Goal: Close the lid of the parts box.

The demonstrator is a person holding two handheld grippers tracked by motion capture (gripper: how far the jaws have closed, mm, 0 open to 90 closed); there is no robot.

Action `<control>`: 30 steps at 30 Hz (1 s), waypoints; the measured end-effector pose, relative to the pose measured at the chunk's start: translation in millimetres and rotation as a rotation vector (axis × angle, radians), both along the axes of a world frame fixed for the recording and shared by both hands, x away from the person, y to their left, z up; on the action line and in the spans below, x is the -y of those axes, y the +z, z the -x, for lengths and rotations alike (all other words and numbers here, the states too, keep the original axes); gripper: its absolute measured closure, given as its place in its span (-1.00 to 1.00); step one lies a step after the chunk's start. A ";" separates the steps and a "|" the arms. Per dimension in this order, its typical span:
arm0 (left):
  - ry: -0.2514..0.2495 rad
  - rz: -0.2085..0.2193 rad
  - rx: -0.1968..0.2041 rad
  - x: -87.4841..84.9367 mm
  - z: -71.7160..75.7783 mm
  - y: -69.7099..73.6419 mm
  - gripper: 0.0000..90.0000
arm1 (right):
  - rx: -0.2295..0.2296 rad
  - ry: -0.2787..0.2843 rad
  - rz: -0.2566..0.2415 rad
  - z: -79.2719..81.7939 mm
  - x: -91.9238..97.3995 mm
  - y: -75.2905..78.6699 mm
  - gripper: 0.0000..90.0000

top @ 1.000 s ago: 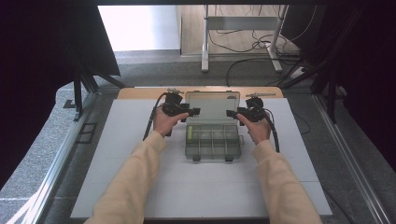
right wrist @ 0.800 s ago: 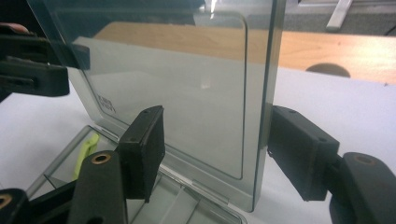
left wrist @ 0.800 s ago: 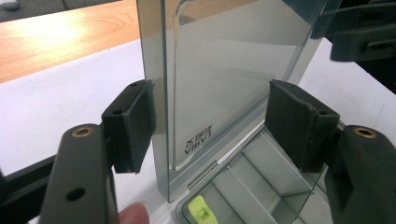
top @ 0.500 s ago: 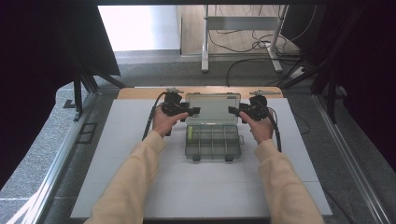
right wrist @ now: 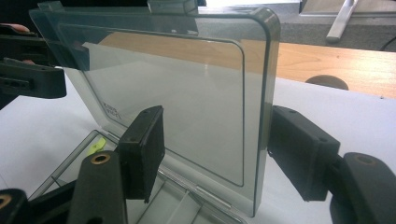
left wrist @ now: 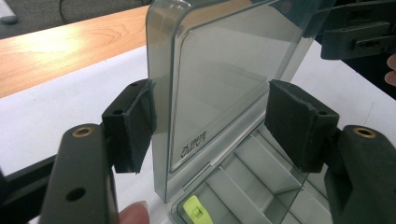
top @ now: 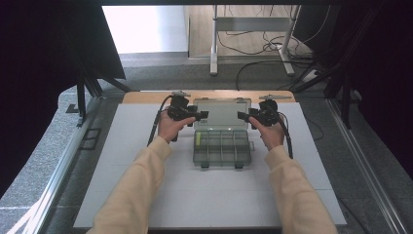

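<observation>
A clear grey compartment box [top: 222,148] lies open on the white table top [top: 122,161], its lid [top: 222,114] standing upright at the far side. A small yellow-green piece [top: 198,139] sits in its left compartment. My left gripper [top: 203,115] is at the lid's left edge and my right gripper [top: 240,116] at its right edge. In the left gripper view the gripper [left wrist: 215,126] is open, its pads straddling the lid [left wrist: 224,84]. In the right gripper view the gripper [right wrist: 219,149] is open too, one pad in front of the lid [right wrist: 177,93] and one behind.
A wooden strip [top: 146,96] runs along the table's far edge. Beyond it, on the floor, are a metal stand [top: 214,44] and cables. The other gripper [left wrist: 355,37] shows past the lid in the left gripper view.
The right hand has shifted slightly leftward toward the lid's edge. The left hand and the upright lid have barely moved.
</observation>
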State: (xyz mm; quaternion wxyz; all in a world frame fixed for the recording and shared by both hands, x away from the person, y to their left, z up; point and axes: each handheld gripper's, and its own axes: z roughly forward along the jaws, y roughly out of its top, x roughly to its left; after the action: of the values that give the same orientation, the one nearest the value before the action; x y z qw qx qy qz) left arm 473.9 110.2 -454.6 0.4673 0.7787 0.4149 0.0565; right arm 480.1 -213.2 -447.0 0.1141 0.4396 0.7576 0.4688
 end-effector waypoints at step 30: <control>-0.029 -0.009 0.014 -2.5 9.6 1.9 -0.26 | 0.026 0.026 0.007 3.1 -8.8 -1.7 -0.22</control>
State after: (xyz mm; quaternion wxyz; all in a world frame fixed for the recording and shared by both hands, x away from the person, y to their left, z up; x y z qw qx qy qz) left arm 464.4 112.7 -452.7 0.4675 0.7862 0.4001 0.0569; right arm 477.0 -204.4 -448.8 0.1196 0.4232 0.7634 0.4731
